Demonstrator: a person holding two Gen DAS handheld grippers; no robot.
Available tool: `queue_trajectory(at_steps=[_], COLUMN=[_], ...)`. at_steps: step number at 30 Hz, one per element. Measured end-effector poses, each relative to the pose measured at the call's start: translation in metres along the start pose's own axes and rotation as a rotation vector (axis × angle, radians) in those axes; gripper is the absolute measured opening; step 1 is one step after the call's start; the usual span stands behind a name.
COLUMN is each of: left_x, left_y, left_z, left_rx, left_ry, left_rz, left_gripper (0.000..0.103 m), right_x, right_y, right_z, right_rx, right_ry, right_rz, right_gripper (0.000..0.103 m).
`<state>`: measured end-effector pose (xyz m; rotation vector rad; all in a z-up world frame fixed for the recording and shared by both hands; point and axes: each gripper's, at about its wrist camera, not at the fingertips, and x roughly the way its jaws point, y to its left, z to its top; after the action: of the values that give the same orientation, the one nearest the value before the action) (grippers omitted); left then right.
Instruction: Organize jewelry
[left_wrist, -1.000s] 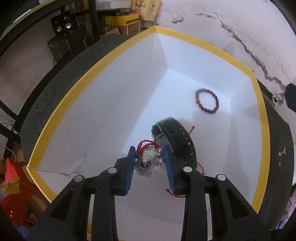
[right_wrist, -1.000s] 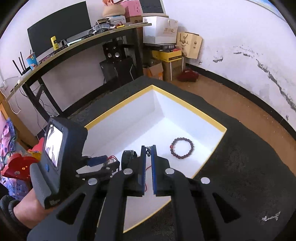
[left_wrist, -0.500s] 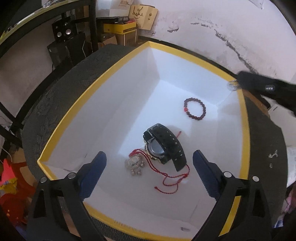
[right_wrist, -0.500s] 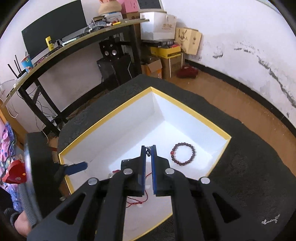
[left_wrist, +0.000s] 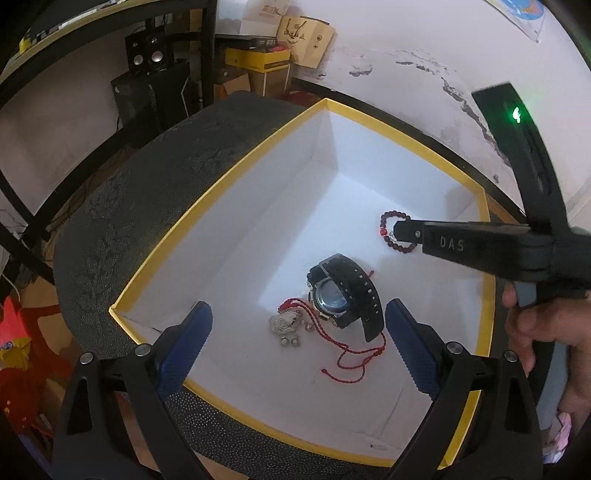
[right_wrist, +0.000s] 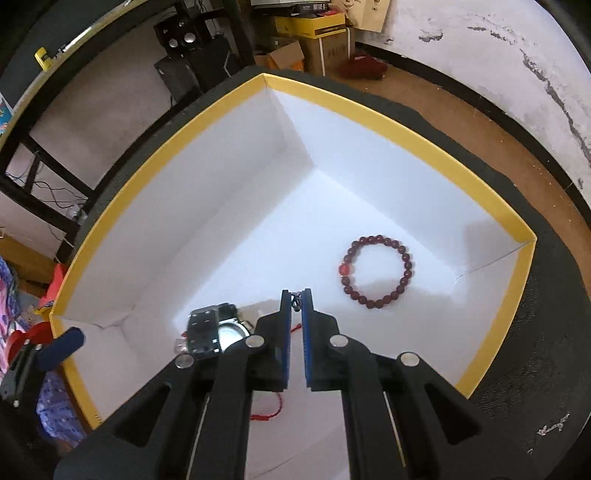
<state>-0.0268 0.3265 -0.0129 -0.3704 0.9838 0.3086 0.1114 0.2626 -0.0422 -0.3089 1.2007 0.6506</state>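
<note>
The left gripper (left_wrist: 295, 343) is held wide and empty above the box (left_wrist: 218, 206), where watch (left_wrist: 343, 295), pendant (left_wrist: 286, 325) and bracelet (right_wrist: 376, 271) lie, while a small dark piece, unidentifiable, is pinched between the nearly closed fingers of the right gripper (right_wrist: 296, 295) for placing inside.

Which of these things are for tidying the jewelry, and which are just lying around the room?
For the job:
white box
bead bracelet
black watch
silver pendant on red cord
small dark piece pinched in the right gripper
left gripper, open

Just lying about:
speakers
cardboard boxes
desk
</note>
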Motion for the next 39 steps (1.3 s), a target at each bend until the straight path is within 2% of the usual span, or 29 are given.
queue_trajectory(at_steps=[3,4,5,6,7,9,11,12,14,17,19,21,25,28,32,39], left_x=[0.000,0.000,0.000,0.000,-0.001,-0.002,-0.003,-0.003,-0.005,-0.008,-0.008,-0.011,-0.018,-0.010,0.002,0.025], left_y=[0.001,0.000,-0.001,-0.003,-0.004,-0.009,-0.017,-0.020,-0.032,-0.056,-0.075,-0.100,-0.168,-0.221,-0.283,-0.367], left_z=[0.001,0.002,0.002,0.003,0.002,0.003,0.003,0.002,0.002,0.001,-0.001,-0.004,-0.021,-0.037,-0.060,-0.106], left_rx=[0.000,0.000,-0.002,0.000,0.004,0.012,0.024,0.028,0.045,0.081,0.110,0.151,0.285,0.357,0.419,0.535], left_ry=[-0.001,0.001,0.002,0.002,0.000,-0.007,-0.010,-0.010,-0.021,-0.039,-0.039,-0.046,-0.082,-0.045,0.011,0.036], left_rz=[-0.001,-0.003,-0.007,-0.015,-0.017,-0.021,-0.029,-0.032,-0.045,-0.068,-0.091,-0.123,-0.179,-0.244,-0.302,-0.276], left_gripper=[0.092,0.092,0.092,0.092,0.092,0.092,0.092,0.093,0.094,0.096,0.096,0.096,0.097,0.097,0.097,0.097], right_x=[0.000,-0.001,-0.003,-0.006,-0.010,-0.021,-0.039,-0.052,-0.080,-0.122,-0.154,-0.186,-0.216,-0.213,-0.198,-0.197], right_y=[0.001,0.000,0.001,0.000,-0.001,-0.004,-0.011,-0.018,-0.036,-0.066,-0.095,-0.134,-0.210,-0.259,-0.308,-0.331], right_z=[0.000,0.000,0.000,0.000,-0.001,-0.002,-0.003,-0.005,-0.015,-0.042,-0.074,-0.119,-0.201,-0.258,-0.314,-0.348], right_rx=[-0.013,-0.015,-0.013,-0.011,-0.010,-0.001,0.014,0.024,0.048,0.082,0.109,0.180,0.351,0.479,0.607,0.624], right_ry=[-0.010,-0.013,-0.017,-0.027,-0.044,-0.073,-0.112,-0.140,-0.190,-0.262,-0.319,-0.387,-0.437,-0.411,-0.356,-0.345], right_rz=[-0.033,-0.039,-0.037,-0.029,-0.025,-0.010,0.002,0.001,0.000,-0.020,-0.072,-0.160,-0.323,-0.400,-0.389,-0.426], right_gripper=[0.007,0.013,0.033,0.048,0.070,0.072,0.085,0.087,0.097,0.097,0.097,0.097,0.097,0.097,0.097,0.097])
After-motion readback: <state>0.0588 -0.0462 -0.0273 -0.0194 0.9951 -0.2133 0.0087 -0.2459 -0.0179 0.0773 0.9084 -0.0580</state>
